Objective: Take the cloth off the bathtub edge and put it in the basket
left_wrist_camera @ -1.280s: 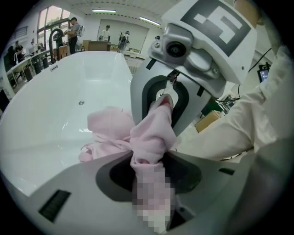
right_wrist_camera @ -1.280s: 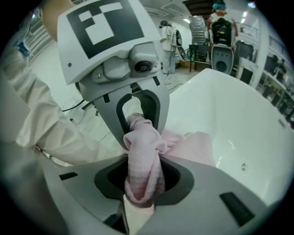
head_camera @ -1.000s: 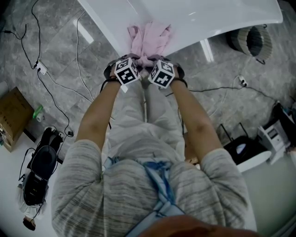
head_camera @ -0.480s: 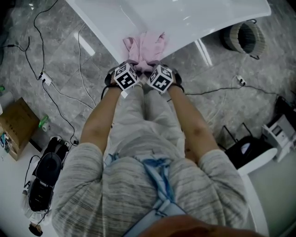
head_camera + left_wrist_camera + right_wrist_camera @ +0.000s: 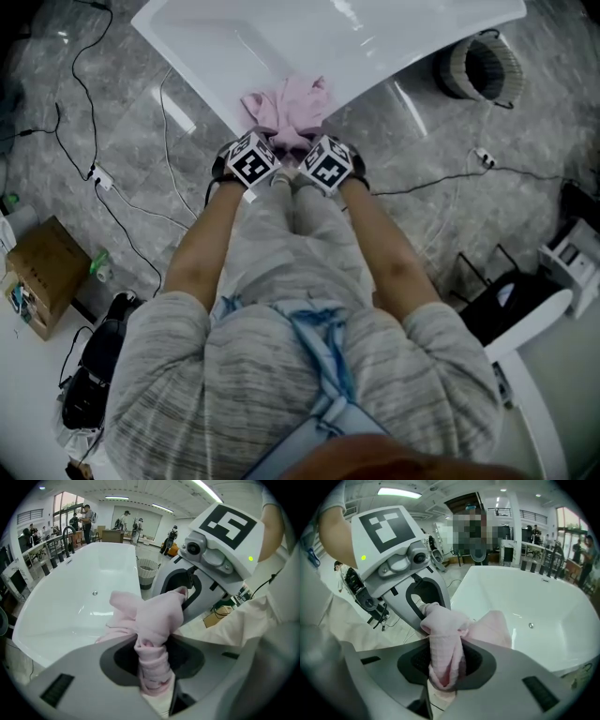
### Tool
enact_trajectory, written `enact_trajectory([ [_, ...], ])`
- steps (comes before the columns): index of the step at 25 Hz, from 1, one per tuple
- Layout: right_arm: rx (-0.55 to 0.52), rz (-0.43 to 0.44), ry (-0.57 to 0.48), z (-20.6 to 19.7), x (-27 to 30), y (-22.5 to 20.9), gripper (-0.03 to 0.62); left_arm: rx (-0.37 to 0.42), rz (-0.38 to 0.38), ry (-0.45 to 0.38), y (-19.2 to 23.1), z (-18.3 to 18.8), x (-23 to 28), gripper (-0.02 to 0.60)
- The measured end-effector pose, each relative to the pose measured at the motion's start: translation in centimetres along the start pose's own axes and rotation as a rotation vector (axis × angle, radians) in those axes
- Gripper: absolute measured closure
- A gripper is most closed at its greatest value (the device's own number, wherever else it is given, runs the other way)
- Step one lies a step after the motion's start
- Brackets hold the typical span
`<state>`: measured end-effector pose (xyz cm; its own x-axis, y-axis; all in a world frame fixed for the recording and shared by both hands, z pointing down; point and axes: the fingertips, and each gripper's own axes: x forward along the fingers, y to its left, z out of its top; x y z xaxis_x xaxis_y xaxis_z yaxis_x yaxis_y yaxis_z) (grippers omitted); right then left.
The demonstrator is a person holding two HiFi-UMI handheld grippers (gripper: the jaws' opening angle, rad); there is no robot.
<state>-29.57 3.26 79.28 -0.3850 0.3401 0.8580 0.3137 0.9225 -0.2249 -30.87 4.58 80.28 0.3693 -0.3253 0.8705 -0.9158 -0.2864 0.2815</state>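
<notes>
A brown cardboard box (image 5: 42,272) sits on the grey tiled floor (image 5: 141,141) at far left; what it holds cannot be made out from above. Black cables (image 5: 94,169) trail across the tiles beside it. At centre, a person in a grey striped top leans over the near rim of a white bathtub (image 5: 309,37) with both arms outstretched. The left hand-held gripper (image 5: 151,665) has its jaws clamped on a twisted fold of the pink cloth (image 5: 286,105), which bulges out above the pads. Just beside it, nearly touching, the right hand-held gripper (image 5: 445,667) pinches another rolled fold of the same cloth. Between the two, the fabric bunches in a loose heap that shows against the tub's near edge; whether it rests on the rim cannot be told. The tub's basin shows only smooth white wall and a small metal fitting (image 5: 95,593). Beyond the tub's right end, well apart from the cloth, a round woven basket (image 5: 448,70) stands on the floor, its inside dark and its contents not visible.
</notes>
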Motion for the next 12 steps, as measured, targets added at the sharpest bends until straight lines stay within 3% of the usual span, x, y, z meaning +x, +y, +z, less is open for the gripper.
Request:
enact_trajectory([
  [5,0.046,-0.039,-0.066,0.9,-3.0,-0.9,0.494,0.047,0.02,-0.025,-0.3,2.5,-1.9,0.434],
  [12,0.056,-0.083,-0.144,2.5,-7.1,-1.2,0.496,0.048,0.057,-0.097,-1.1,5.3,-4.9,0.437],
])
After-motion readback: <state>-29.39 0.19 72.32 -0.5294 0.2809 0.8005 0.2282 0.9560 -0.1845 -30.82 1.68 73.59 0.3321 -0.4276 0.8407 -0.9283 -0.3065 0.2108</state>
